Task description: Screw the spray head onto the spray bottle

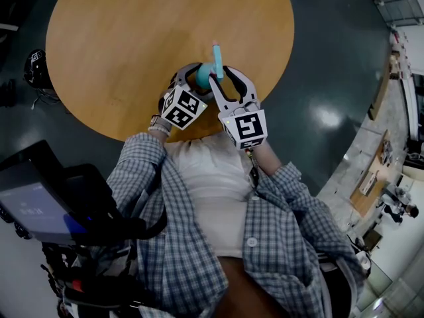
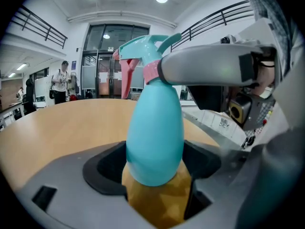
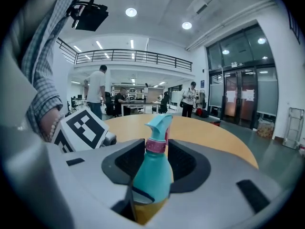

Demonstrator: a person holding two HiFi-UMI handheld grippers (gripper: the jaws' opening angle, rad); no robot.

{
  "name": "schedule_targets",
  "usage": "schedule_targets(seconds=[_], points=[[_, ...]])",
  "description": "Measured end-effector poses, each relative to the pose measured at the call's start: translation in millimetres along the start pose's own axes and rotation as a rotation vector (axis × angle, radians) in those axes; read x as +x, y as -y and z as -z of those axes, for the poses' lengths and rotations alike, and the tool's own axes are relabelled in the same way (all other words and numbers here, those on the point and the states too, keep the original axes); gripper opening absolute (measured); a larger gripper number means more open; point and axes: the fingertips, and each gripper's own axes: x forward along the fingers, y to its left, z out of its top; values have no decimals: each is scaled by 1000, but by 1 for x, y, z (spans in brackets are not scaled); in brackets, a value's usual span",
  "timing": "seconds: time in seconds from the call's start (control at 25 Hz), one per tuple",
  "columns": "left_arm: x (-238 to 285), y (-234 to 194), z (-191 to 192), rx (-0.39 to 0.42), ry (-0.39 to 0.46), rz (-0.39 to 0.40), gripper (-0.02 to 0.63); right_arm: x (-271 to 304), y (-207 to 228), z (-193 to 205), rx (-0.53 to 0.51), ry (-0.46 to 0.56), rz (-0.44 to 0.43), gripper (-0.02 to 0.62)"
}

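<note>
A teal spray bottle (image 1: 204, 76) is held over the near edge of the round wooden table (image 1: 132, 38). Its teal spray head (image 2: 143, 46), with a pink trigger and a pink collar (image 3: 156, 146), sits upright on the neck. My left gripper (image 2: 155, 161) is shut on the bottle's round body (image 2: 155, 137). My right gripper (image 3: 156, 159) comes in from the right, and its pads close on the pink collar. One of its grey fingers (image 2: 209, 68) crosses the left gripper view at collar height. In the head view both grippers meet at the bottle, left gripper (image 1: 195, 77) beside right gripper (image 1: 221, 73).
The person's checked shirt (image 1: 278, 244) fills the lower head view. Black equipment (image 1: 53, 197) stands at the lower left on the dark floor. People (image 3: 100, 92) stand by desks and glass doors far behind the table.
</note>
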Motion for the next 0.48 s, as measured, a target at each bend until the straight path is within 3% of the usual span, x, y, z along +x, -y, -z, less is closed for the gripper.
schedule_targets(seconds=[0.24, 0.32, 0.48], points=[[1, 0, 0, 6, -3, 12, 364, -20, 3, -23, -98, 12, -167, 129], [1, 0, -1, 10, -3, 19, 364, -29, 6, -35, -310, -18, -283, 129], [-1, -1, -1, 19, -8, 35, 364, -42, 11, -34, -919, -193, -552, 159]])
